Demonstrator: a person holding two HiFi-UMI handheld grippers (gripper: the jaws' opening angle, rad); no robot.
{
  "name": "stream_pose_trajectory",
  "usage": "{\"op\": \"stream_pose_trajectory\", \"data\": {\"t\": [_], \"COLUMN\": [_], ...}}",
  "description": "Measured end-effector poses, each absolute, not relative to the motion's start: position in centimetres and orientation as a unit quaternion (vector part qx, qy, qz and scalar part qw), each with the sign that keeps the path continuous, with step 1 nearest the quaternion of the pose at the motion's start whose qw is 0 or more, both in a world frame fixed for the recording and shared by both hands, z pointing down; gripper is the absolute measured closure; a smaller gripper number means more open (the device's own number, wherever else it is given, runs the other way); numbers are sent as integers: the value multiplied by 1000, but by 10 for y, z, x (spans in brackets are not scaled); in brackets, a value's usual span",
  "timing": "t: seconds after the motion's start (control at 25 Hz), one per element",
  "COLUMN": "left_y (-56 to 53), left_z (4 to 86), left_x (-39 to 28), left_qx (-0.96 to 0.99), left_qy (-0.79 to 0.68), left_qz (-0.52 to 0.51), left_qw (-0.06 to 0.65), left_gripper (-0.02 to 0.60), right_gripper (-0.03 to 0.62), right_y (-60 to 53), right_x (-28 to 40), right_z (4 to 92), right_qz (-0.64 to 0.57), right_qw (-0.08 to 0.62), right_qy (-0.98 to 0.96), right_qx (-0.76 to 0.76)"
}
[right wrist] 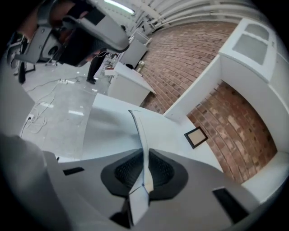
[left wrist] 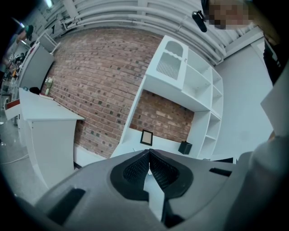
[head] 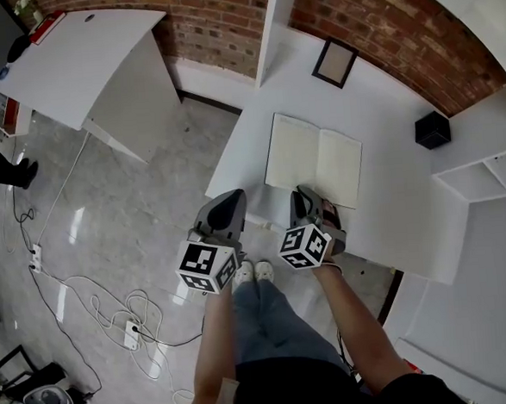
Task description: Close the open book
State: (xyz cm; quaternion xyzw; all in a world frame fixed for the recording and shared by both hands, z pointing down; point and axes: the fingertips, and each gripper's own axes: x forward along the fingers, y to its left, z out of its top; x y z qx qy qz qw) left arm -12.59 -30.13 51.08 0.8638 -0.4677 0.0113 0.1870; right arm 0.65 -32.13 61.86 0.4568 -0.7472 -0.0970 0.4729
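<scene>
An open book [head: 313, 158] with blank cream pages lies flat on the white desk [head: 391, 204]. My right gripper [head: 308, 193] is at the book's near edge, on the right-hand half. In the right gripper view the jaws [right wrist: 145, 173] are shut on a thin leaf or cover of the book [right wrist: 140, 135], which stands edge-on between the pads and is lifted off the desk. My left gripper [head: 229, 198] hovers at the desk's near left corner, left of the book. Its jaws [left wrist: 149, 152] are shut with nothing between them.
A small framed picture [head: 334, 62] leans on the brick wall behind the book, and a black cube [head: 432, 130] sits at the desk's right. White shelves [head: 484, 172] flank the right side. Another white table [head: 79, 62] stands far left; cables [head: 96, 311] lie on the floor.
</scene>
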Motion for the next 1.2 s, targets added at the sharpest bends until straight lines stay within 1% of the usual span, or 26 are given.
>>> {"op": "stream_pose_trajectory", "data": {"t": [0.44,0.64,0.72,0.88,1.0,1.12,1.2], "left_y": [-311,-312,-313,-315,-317,-322,-326], "left_z": [507,507,508,510,511,511,511], "left_x": [-103,-87,-79,-67,-59,-52,-48], "left_qx": [878,887,890,896,900,903,905], "left_qy": [-443,-425,-417,-403,-394,-387,-383], "left_qz": [19,24,27,34,38,40,40], "left_qw": [182,182,182,183,182,182,181], "left_gripper": [574,574,574,574,574,574,574], "right_gripper": [569,572,572,565,544,527,513], "right_y": [-315,-308,-306,-302,-300,-296,-295], "right_x": [58,89,102,122,131,139,143], "right_z": [596,606,613,630,640,650,655], "right_qz": [118,240,288,361,396,442,459], "right_qw": [265,142,104,69,69,49,48], "right_qy": [-732,-698,-676,-638,-615,-582,-569], "right_qx": [617,659,670,677,678,681,681]}}
